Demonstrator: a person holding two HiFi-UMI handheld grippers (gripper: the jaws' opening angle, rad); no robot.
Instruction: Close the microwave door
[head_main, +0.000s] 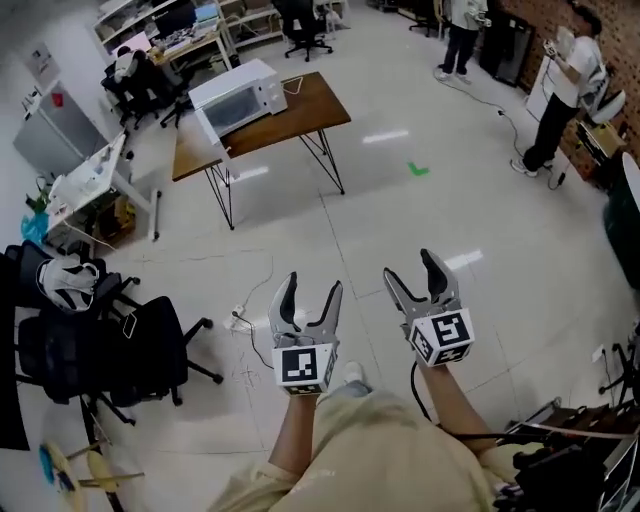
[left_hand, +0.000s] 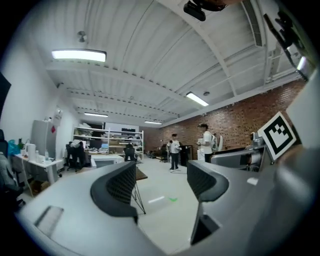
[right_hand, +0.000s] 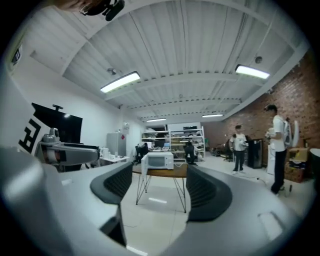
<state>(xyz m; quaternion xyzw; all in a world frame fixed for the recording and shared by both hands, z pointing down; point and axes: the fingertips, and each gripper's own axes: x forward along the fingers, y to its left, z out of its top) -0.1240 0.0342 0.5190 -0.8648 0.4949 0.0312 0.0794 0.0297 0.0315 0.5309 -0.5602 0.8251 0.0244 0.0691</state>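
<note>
Holds the left gripper (head_main: 312, 290) and the right gripper (head_main: 412, 270) side by side, low over the pale floor (head_main: 400, 220), just ahead of beige trousers (head_main: 370, 450). Has both pairs of jaws spread wide with nothing between them: only floor and the far room show through the gap in each gripper view. Points both up the room, roughly level.

Finds the microwave (head_main: 238, 95) well apart from both grippers, on a wooden table (head_main: 315, 100) with thin black legs, towards the top of the head view. Shows its door (head_main: 212, 130) swung out at one front corner, not shut. Frames the white microwave far off between the jaws in the right gripper view; catches only a corner of the table beside one jaw in the left gripper view.

Takes in black office chairs (head_main: 130, 350) at the left, a green mark (head_main: 418, 169) on the floor beyond the table, and two people (head_main: 565, 90) standing near the brick wall at the upper right
</note>
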